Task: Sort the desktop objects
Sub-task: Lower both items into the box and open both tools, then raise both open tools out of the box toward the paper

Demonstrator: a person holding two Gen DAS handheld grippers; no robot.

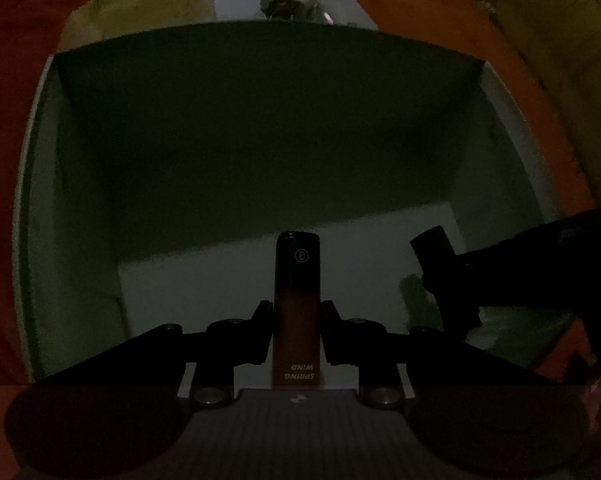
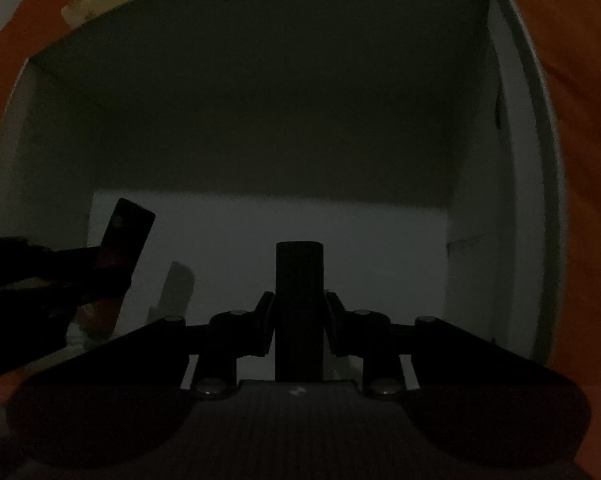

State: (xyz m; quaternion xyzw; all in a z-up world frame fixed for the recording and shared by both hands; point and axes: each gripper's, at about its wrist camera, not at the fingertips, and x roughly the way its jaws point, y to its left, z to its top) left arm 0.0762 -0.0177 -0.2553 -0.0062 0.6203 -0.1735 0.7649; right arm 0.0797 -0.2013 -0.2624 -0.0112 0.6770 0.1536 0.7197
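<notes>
The left gripper (image 1: 296,320) has its jaws clenched on a dark tube (image 1: 297,280) marked "SPRING WIND", inside a white box (image 1: 44,200). The right gripper (image 2: 299,322) grasps a black cylinder (image 2: 299,276) between its jaws, in the same box.

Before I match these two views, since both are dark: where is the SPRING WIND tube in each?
Left wrist view: the SPRING WIND tube stands bottom centre, clamped in the left tool.
Right wrist view: the same tube sits at the left edge, tilted.
Shared landmark: the white box under both tools.
</notes>
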